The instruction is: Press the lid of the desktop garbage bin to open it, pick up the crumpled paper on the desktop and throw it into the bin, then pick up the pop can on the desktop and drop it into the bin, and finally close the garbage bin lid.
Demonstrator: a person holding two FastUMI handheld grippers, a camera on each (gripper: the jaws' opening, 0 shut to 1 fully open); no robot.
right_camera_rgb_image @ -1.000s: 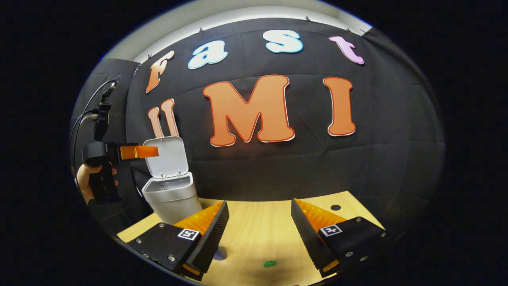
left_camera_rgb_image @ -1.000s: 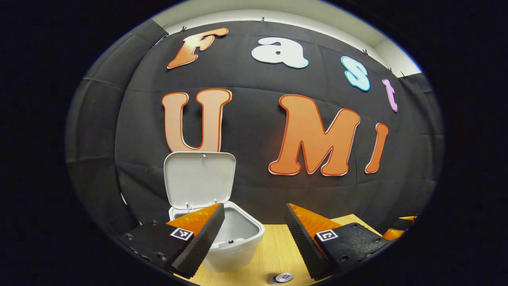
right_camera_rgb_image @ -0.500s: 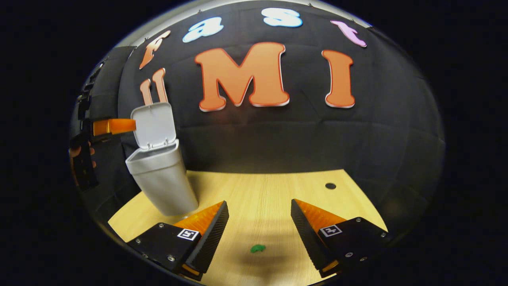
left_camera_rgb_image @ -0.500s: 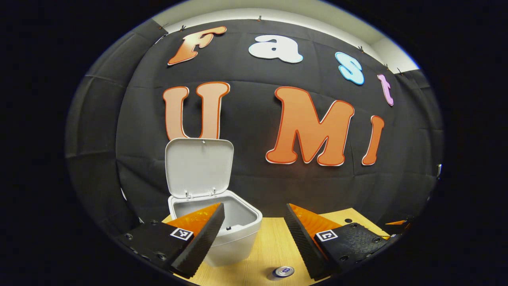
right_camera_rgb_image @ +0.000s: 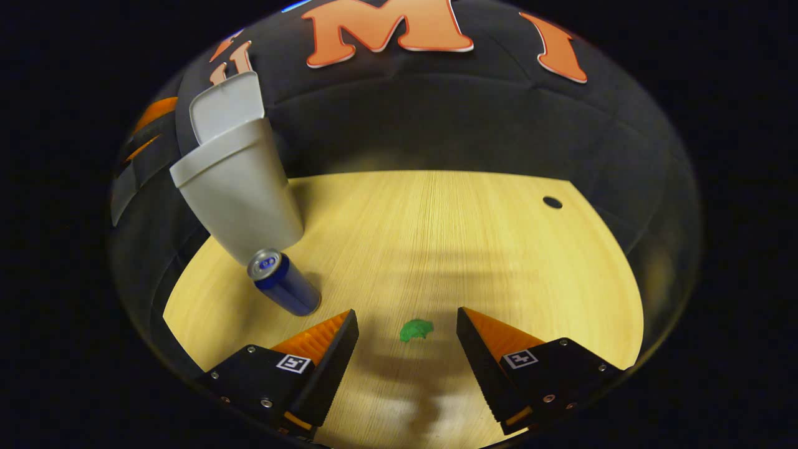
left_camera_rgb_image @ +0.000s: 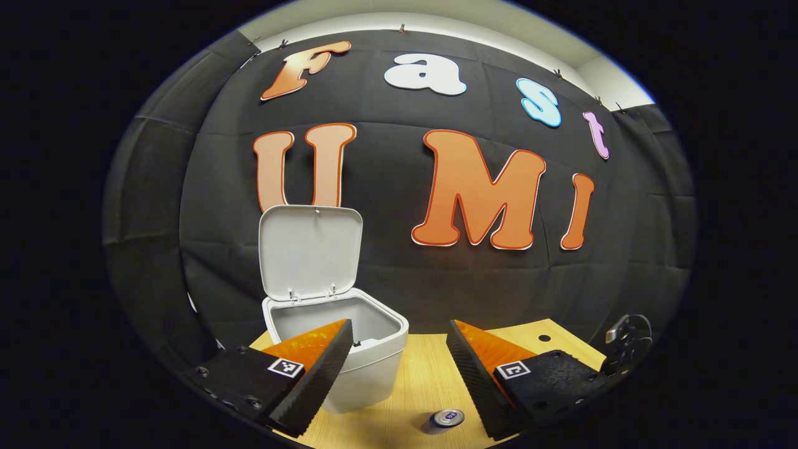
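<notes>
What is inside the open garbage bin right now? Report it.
In the left gripper view the garbage bin stands with its lid up. Its bare grey inner walls show; the bottom is hidden by the front rim and a finger of the left hand-held gripper.

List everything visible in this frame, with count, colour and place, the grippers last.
Garbage bin: one, grey-white, back left of the table, lid standing open.
Pop can: one, blue with a silver top, upright in front of the bin.
Crumpled paper: one, green, on the table ahead of the right gripper, between its fingers' lines.
Table: one, light wood, with a small dark hole near its far right edge.
Left gripper: one, open, raised in front of the bin.
Right gripper: one, open, tilted down above the paper.
</notes>
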